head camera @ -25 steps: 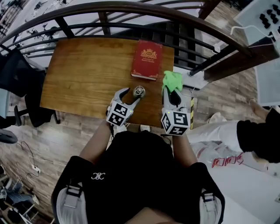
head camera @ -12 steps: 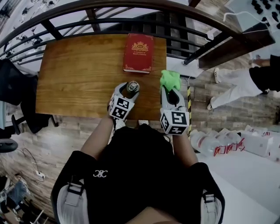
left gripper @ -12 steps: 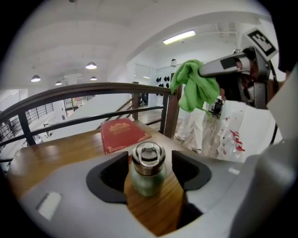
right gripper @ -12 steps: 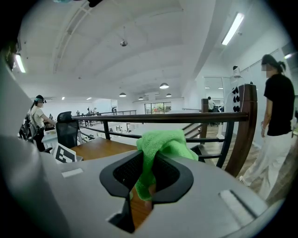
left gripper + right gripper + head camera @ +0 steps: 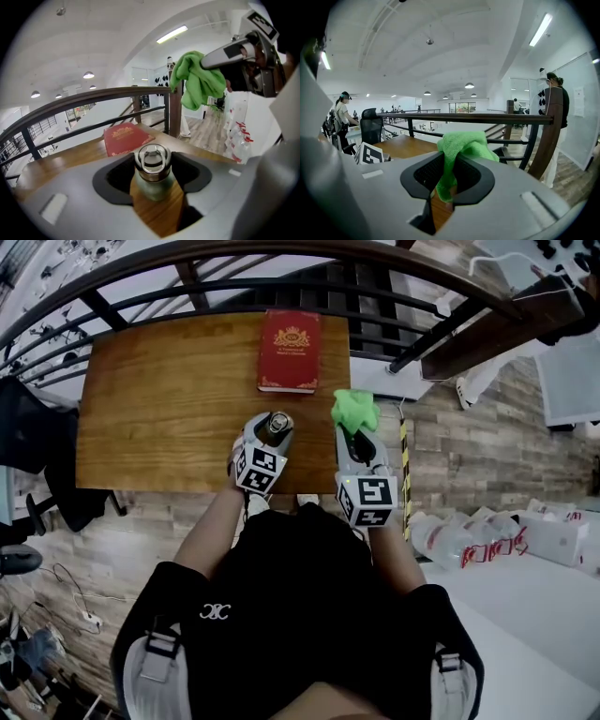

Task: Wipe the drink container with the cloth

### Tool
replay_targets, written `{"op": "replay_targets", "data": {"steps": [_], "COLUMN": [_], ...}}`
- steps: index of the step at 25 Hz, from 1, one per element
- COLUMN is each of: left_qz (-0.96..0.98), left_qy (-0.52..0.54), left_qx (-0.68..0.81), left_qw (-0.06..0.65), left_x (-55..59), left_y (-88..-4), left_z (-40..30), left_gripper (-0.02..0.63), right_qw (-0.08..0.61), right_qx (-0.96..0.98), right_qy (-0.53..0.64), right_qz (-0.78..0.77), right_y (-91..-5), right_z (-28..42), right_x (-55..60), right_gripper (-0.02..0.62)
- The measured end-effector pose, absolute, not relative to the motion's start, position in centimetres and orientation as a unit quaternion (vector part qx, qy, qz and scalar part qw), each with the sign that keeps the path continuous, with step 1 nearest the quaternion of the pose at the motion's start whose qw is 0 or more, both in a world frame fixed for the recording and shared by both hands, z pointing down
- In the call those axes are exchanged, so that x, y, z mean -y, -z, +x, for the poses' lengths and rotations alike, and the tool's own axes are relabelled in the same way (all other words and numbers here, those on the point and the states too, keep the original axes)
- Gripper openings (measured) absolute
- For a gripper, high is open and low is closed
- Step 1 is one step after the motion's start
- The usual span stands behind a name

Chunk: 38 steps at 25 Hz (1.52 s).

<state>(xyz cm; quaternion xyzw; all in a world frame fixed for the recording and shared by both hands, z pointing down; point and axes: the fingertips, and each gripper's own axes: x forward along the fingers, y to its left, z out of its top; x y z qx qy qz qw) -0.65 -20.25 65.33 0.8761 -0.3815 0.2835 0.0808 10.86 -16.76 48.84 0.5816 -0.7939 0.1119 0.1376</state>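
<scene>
A red book (image 5: 290, 351) with a gold crest is laid flat, cover up, near the far edge of the wooden counter (image 5: 159, 399). The counter is bordered on its far side by a dark curved railing (image 5: 93, 96). A black office chair (image 5: 370, 126) is seen beyond the counter. On the plank floor (image 5: 469, 427) to the right, clear plastic bottles (image 5: 450, 542) with red labels are gathered. A yellow-and-black strip (image 5: 406, 474) is laid beside the counter's right edge.
</scene>
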Motion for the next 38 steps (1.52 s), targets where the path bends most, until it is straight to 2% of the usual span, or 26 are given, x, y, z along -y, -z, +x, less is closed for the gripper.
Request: {"op": "replay_targets", "data": {"steps": [7, 13, 20, 27, 38], "left_qz": [0.884, 0.887, 0.888, 0.889, 0.893], "left_qy": [-0.274, -0.265, -0.257, -0.25, -0.253], "left_qx": [0.371, 0.369, 0.373, 0.376, 0.369], "left_qw": [0.078, 0.079, 0.077, 0.074, 0.059], "left_x": [19.2, 18.3, 17.4, 16.6, 16.1], "left_y": [-65.4, -65.4, -65.6, -65.7, -66.1], "left_z": [-1.7, -2.8, -3.6, -4.3, -4.6], "left_gripper": [0.298, 0.296, 0.296, 0.296, 0.295], "right_qw": [0.141, 0.134, 0.164, 0.152, 0.245], "right_qx": [0.814, 0.871, 0.905, 0.914, 0.894], "right_qy": [-0.13, -0.251, -0.281, -0.315, -0.349], "right_qz": [0.548, 0.4, 0.274, 0.207, 0.138], "right_y": [-49.6, -52.2, -54.1, -54.6, -60.0], "right_z": [9.1, 4.5, -0.5, -2.7, -4.9], "right_x": [16.8, 15.9, 15.0, 15.6, 16.1], "right_gripper": [0.06, 0.058, 0.058, 0.058, 0.058]}}
